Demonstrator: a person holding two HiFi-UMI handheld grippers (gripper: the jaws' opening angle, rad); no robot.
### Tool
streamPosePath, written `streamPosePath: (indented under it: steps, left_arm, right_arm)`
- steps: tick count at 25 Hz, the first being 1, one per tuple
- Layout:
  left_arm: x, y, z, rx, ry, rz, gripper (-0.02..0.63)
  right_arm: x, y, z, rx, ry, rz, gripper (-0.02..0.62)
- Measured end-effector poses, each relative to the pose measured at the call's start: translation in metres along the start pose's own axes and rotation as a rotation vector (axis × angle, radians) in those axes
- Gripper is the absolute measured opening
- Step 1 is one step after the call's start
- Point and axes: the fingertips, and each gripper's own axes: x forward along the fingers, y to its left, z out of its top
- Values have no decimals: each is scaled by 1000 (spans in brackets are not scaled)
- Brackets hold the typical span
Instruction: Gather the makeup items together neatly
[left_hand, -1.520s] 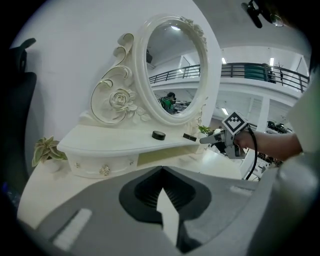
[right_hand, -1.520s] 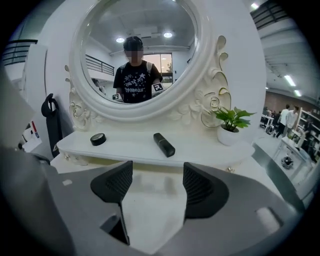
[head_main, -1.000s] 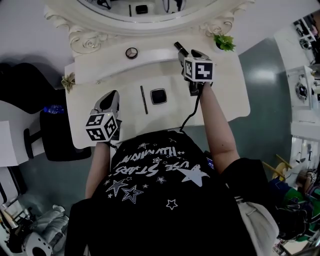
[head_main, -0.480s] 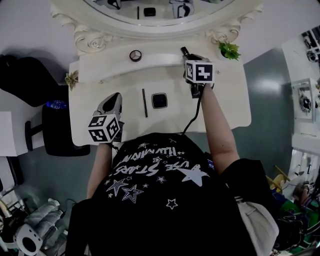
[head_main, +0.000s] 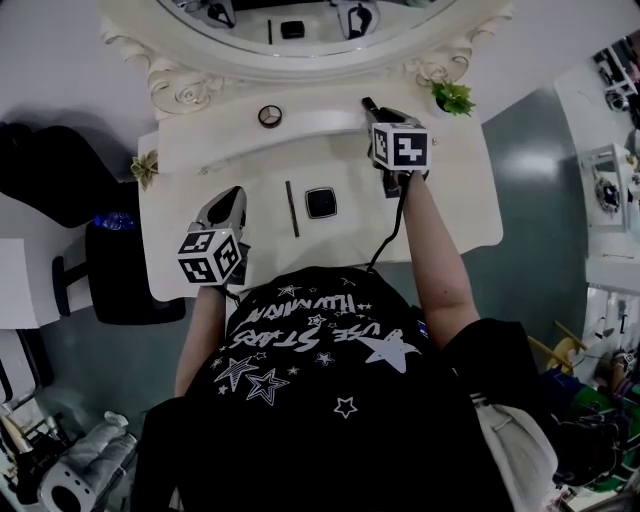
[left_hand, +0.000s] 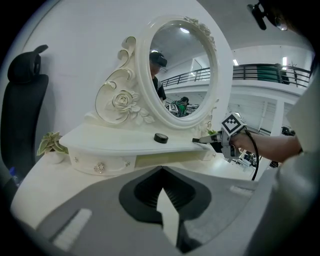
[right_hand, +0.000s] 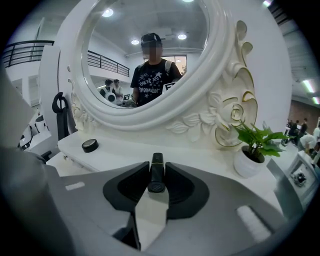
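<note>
A black tube with a gold band (right_hand: 156, 175) lies on the right end of the vanity's raised shelf (head_main: 310, 118). My right gripper (right_hand: 156, 181) has just been closing, and its pads now press on the tube's near end. The head view shows the same gripper (head_main: 385, 112) with the tube (head_main: 368, 103) sticking out beyond it. A round black compact (head_main: 269, 116) sits on the shelf to the left. On the lower tabletop lie a square compact (head_main: 320, 202) and a dark pencil (head_main: 292, 208). My left gripper (head_main: 232, 192) hovers over the table's front left, shut and empty.
An ornate white oval mirror (right_hand: 145, 55) stands behind the shelf. A small potted plant (right_hand: 252, 150) is on the shelf's right end, and another (left_hand: 50, 145) at the table's left. A black chair (left_hand: 22, 105) and a dark bin (head_main: 115, 260) stand left of the table.
The head view has shifted slightly, so the table sits a little lower in the picture. Both grippers keep their places, with the right one still at the tube on the shelf.
</note>
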Motion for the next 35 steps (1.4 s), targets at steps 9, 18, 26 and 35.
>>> streamPosePath:
  steps: [9,18,26,35]
  left_arm:
    - [-3,-2,-4,19,24,-93,2]
    - [-10,0,-18,46,75,-175,2]
    - [-19,1,-34,64,126,-222,2]
    - [-25,1,-45,87,149,-242,2]
  right_arm:
    - [-31,13,-9,49,-54,-37,127]
    - [-58,35,-47,106,-39,-79,127]
    - [-73,47,-86,155,-10,-122,127]
    - [-74,71,-132,187,47,-117,128]
